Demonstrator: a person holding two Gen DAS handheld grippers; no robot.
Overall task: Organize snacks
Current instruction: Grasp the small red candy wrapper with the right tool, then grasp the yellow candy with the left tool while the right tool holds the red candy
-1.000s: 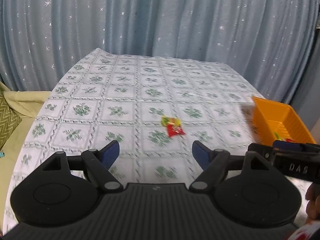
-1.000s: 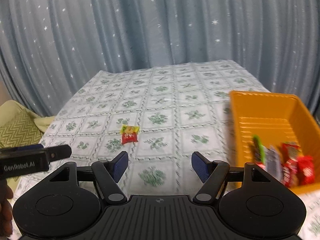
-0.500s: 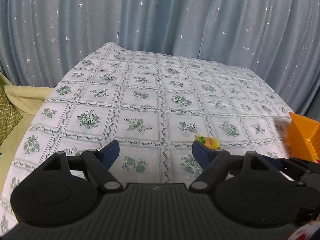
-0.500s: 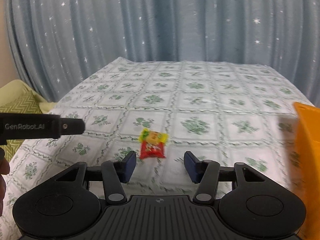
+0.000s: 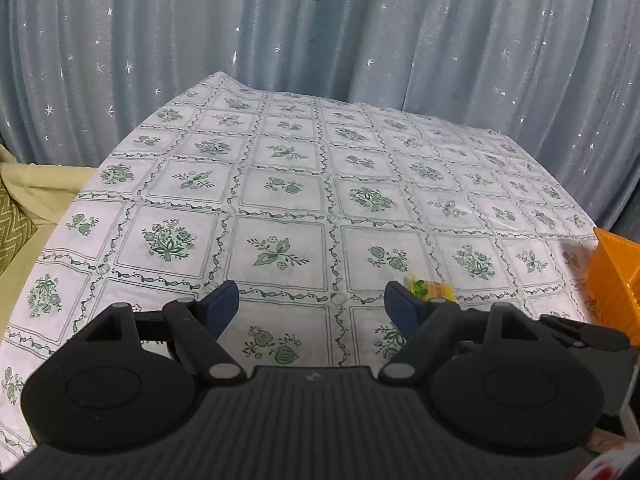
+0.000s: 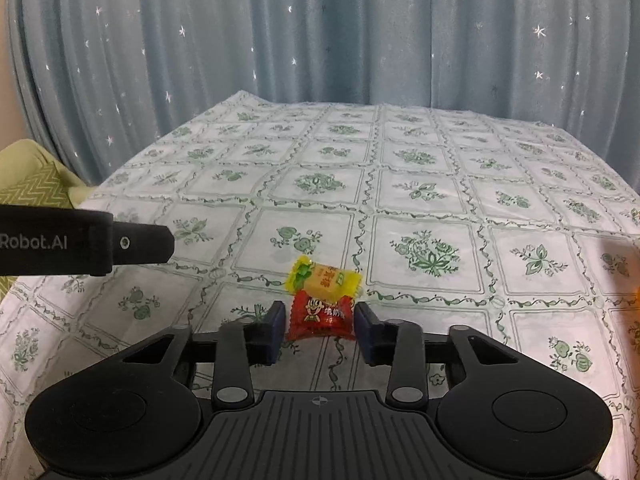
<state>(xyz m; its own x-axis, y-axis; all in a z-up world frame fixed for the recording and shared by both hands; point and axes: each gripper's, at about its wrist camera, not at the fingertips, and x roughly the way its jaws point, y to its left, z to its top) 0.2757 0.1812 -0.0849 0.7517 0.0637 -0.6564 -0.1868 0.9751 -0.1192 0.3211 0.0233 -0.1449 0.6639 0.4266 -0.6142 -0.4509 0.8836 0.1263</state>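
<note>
A red candy lies on the flowered tablecloth, and a yellow candy touches its far side. My right gripper is low over the cloth and its jaws are closing, with the red candy between the blue pads, which meet the wrapper's ends. My left gripper hovers open to the left, nothing between its fingers. In its view the yellow candy peeks out just past the right fingertip. The left gripper's side shows in the right wrist view.
An orange basket stands at the table's right edge. A blue star-patterned curtain hangs behind the table. A green zigzag cushion on a pale seat lies off the left edge.
My right gripper has come down and left from the basket to the two candies, and its jaws have narrowed around the red one. My left gripper moved left, so the candies slid toward its right finger.
</note>
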